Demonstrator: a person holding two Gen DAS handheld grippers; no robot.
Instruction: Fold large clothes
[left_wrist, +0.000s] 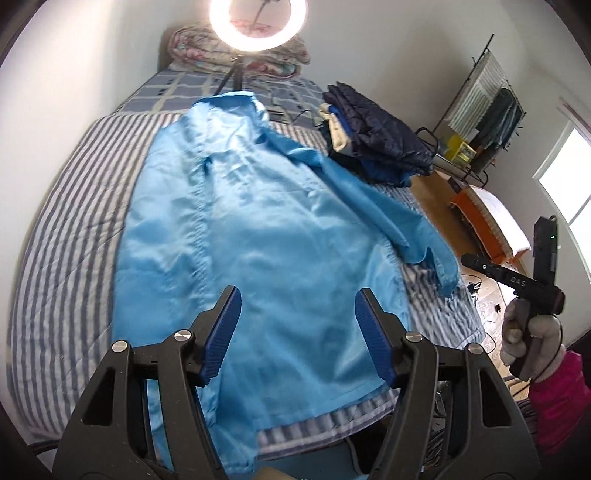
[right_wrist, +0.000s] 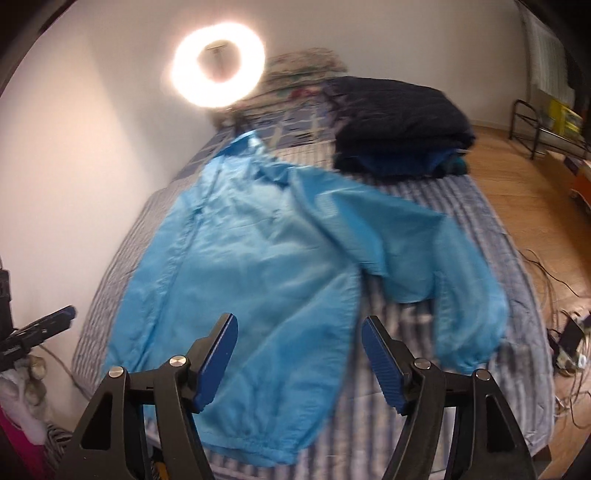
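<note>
A light blue jacket (left_wrist: 240, 229) lies spread on a striped bed (left_wrist: 62, 236), collar at the far end, hem toward me. Its right sleeve (left_wrist: 373, 206) lies out toward the bed's right edge with the cuff bent back. My left gripper (left_wrist: 297, 299) is open and empty above the hem. The right gripper's body (left_wrist: 517, 280) shows at the right of the left wrist view, held by a gloved hand. In the right wrist view the jacket (right_wrist: 251, 266) and its sleeve (right_wrist: 436, 251) lie ahead; my right gripper (right_wrist: 299, 325) is open and empty above the jacket's lower right side.
A stack of folded dark clothes (left_wrist: 376, 136) sits at the far right of the bed. A lit ring light (left_wrist: 258, 22) stands at the head, before a floral quilt (left_wrist: 280, 59). A clothes rack (left_wrist: 484, 107), wooden floor (right_wrist: 517, 199) and cables (right_wrist: 569, 343) lie to the right.
</note>
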